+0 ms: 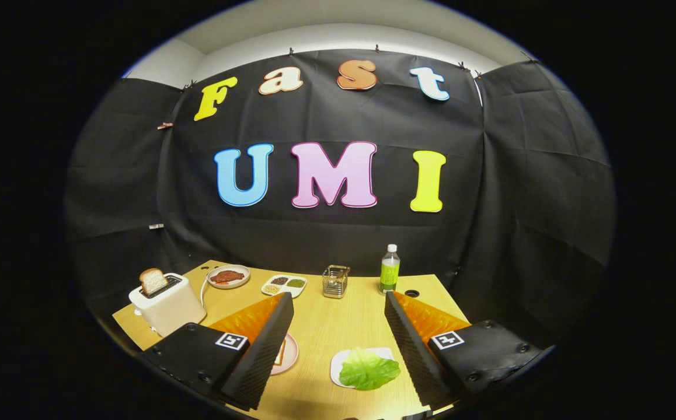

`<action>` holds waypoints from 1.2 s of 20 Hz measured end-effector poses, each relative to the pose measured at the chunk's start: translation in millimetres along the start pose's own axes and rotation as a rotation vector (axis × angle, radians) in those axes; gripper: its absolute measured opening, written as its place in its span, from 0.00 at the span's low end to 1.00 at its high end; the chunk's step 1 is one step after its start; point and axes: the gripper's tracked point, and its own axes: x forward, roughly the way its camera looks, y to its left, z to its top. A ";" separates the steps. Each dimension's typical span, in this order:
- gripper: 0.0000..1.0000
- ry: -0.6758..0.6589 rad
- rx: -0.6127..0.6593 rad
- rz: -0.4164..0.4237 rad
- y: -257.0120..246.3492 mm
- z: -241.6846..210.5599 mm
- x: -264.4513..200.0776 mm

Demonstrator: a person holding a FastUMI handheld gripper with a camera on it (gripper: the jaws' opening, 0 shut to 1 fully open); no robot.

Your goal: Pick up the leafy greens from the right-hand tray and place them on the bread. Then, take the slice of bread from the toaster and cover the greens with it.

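- While I am holding the hand-held gripper (338, 344) above the near edge of the light wooden table (338, 326), its two fingers are standing wide apart, gripping nothing.
- The crinkled green lettuce leaf (369, 371) is lying on a small white tray (344, 359), between the fingers and nearer the right one.
- I am judging the leaf light, thin and floppy, so I am planning a gentle pinch across its raised middle fold.
- A pink plate (289, 353) is peeking from behind the left finger; the bread on it is mostly hidden.
- The browned bread slice (153, 280) is standing upright in the white toaster (167, 304) far left; it looks stiff, crumbly and light, so I am planning to grip its exposed top.
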 end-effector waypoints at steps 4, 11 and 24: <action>0.98 0.012 0.003 0.000 -4.9 -2.4 0.0; 0.97 0.039 0.006 0.012 -13.9 -13.1 2.1; 0.98 0.250 0.025 0.063 -50.3 -102.0 37.6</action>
